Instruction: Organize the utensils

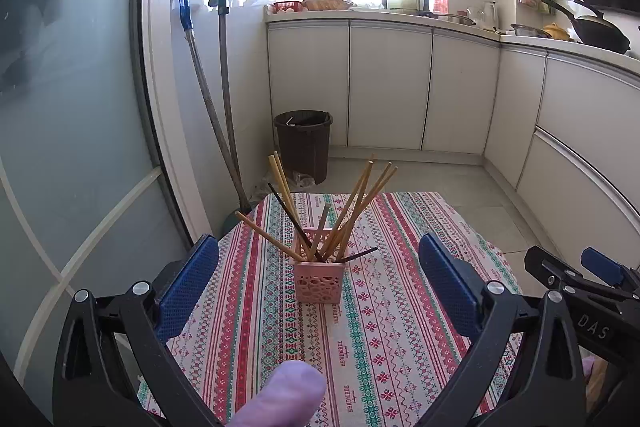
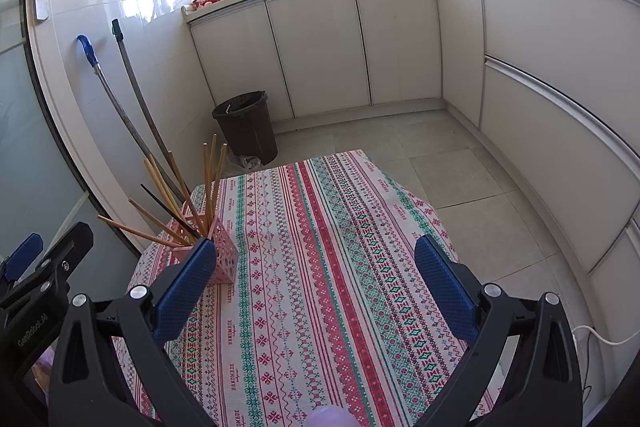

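Note:
A pink lattice holder stands upright on the patterned tablecloth, filled with several wooden and dark chopsticks that fan outward. My left gripper is open and empty, its blue pads either side of the holder but nearer the camera. In the right wrist view the holder sits at the left of the tablecloth, partly behind my left blue pad. My right gripper is open and empty over the cloth. The right gripper also shows at the left wrist view's right edge.
A dark bin stands on the floor beyond the table. Two mop handles lean against the wall at left. White cabinets with a cluttered counter line the back and right. A glass door is at left.

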Motion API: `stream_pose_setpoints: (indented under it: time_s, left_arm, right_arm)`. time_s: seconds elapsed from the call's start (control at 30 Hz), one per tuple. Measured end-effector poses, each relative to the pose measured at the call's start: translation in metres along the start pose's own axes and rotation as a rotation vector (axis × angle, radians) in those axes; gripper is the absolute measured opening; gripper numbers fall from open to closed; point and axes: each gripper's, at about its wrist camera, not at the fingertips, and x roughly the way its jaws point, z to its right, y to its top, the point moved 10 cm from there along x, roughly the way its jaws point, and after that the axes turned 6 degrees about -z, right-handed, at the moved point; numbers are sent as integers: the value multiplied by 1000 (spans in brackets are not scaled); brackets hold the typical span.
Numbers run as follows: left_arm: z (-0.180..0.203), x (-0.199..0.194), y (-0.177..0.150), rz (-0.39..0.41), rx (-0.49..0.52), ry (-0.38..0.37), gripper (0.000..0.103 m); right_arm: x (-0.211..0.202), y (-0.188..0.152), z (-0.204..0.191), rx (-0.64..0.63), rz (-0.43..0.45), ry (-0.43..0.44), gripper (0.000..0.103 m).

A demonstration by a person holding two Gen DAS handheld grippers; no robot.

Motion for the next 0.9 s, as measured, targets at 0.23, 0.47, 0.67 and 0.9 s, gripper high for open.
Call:
stream_pose_setpoints:
  time_s: [0.23,0.47,0.67,0.9]
  left_arm:
    - [-1,1,-1,0,-1,2,96]
    - [-2,3,-3,-4,6,7,96]
    - [-3,4,-3,1,18,12,94]
    - [1,1,-1,15,39,20,87]
  right_arm:
    - [1,-1,0,6,-8,3,97]
    - [1,-1,0,5,-8,4,97]
    - [2,-1,0,3,-13,4,97]
    - [2,-2,1,-2,-12,3,97]
